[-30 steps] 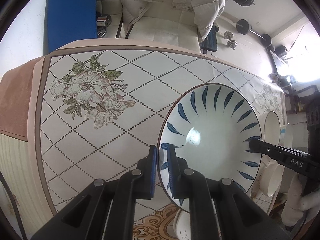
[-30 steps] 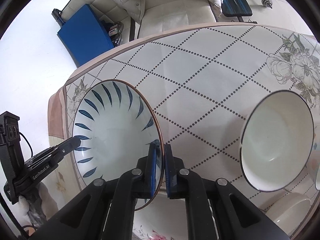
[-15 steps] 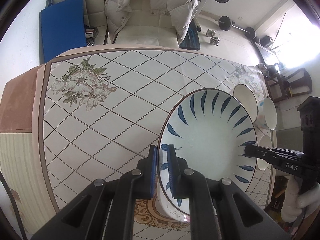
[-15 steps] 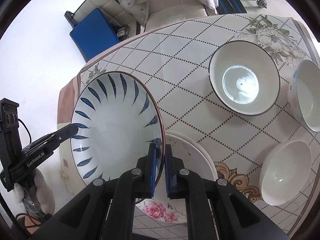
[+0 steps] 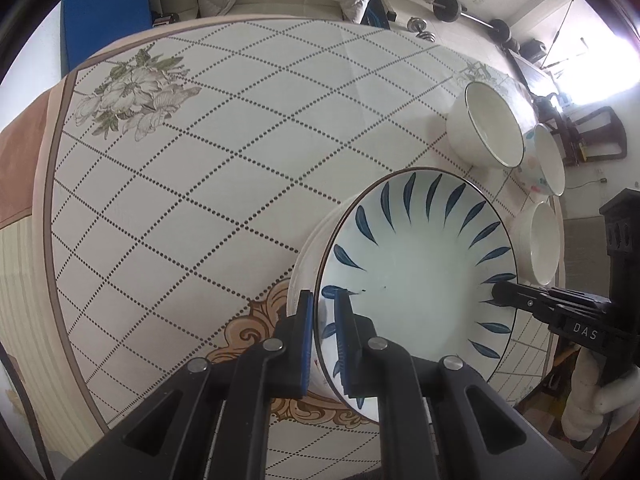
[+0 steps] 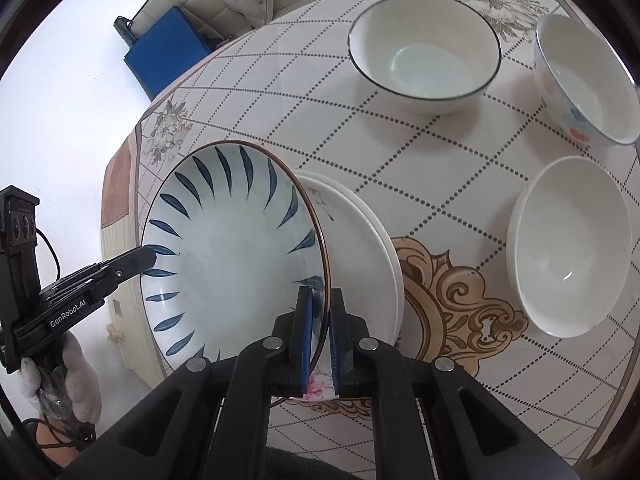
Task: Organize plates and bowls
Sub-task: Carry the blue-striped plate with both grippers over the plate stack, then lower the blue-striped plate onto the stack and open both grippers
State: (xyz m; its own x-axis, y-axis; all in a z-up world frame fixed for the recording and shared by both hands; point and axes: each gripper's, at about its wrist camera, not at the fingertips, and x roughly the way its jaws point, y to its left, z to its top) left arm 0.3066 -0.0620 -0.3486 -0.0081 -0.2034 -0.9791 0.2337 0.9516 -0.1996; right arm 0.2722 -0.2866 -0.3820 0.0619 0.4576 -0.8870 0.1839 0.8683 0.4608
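Two grippers were seen sharing one load. At the far left of the right wrist view, the left gripper [image 6: 150, 254] was clamped on the rim of the blue-leaf plate [image 6: 236, 256], its jaws pinching the edge. The plate was held off the tablecloth [image 6: 400, 152], tilted, partly over a stack of white plates [image 6: 360, 248] lying flat beneath and just to its right; no contact between them could be confirmed. Next rightward, the right gripper [image 6: 319, 320] was closed on the opposite rim, the thin edge pinched between its blue pads [image 6: 306, 320].

Further right, three bowls were noted standing apart: a dark-rimmed bowl [image 6: 426, 64] at the back, a flower-printed bowl [image 6: 588, 80] at the far right, a plain white bowl [image 6: 568, 248] nearer.

The plate was judged stiff, glazed and slippery, fairly heavy for its thin rim, and breakable. Opposite rim points were judged the sound hold; a level, gentle lowering onto the stack seems called for, since a slip at either pad could chip both pieces.
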